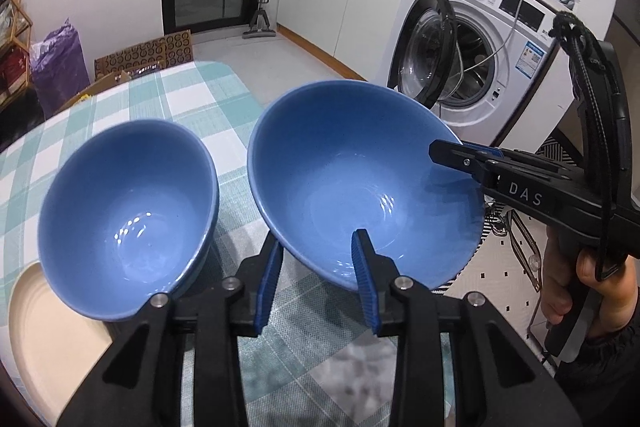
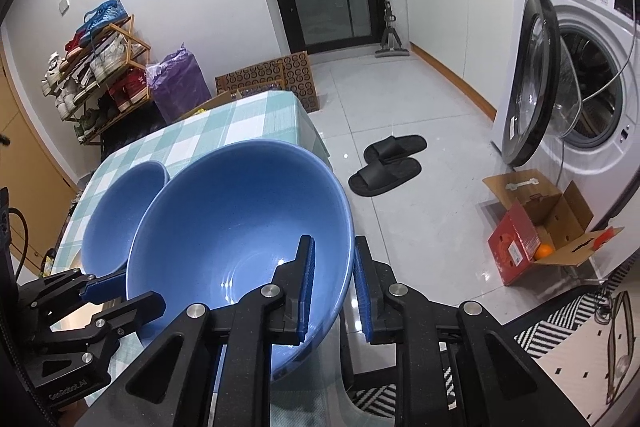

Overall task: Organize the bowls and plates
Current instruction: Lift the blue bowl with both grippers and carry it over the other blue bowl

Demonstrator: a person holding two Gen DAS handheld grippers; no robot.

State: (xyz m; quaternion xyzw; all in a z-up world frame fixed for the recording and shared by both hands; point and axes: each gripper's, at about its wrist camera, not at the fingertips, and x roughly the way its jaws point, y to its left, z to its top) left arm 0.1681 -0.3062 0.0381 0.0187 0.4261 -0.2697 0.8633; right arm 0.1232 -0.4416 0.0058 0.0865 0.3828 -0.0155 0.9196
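At far left, a cream plate (image 1: 44, 339) is lying on the checked table (image 1: 192, 95), with the smaller blue bowl (image 1: 128, 219) partly over it. Right of that, the larger blue bowl (image 1: 360, 183) is being held off the table, tilted. The left gripper (image 1: 316, 267) is clamping its near rim; the right gripper (image 2: 334, 287) is pinching its right rim. Both are pointing steeply downward. Judgement: sorting is early; the bowls are not yet nested and the plate not yet placed.

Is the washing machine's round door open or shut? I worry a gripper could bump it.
Open. The white washing machine's round glass door swings outward on its hinge, showing the drum behind it.
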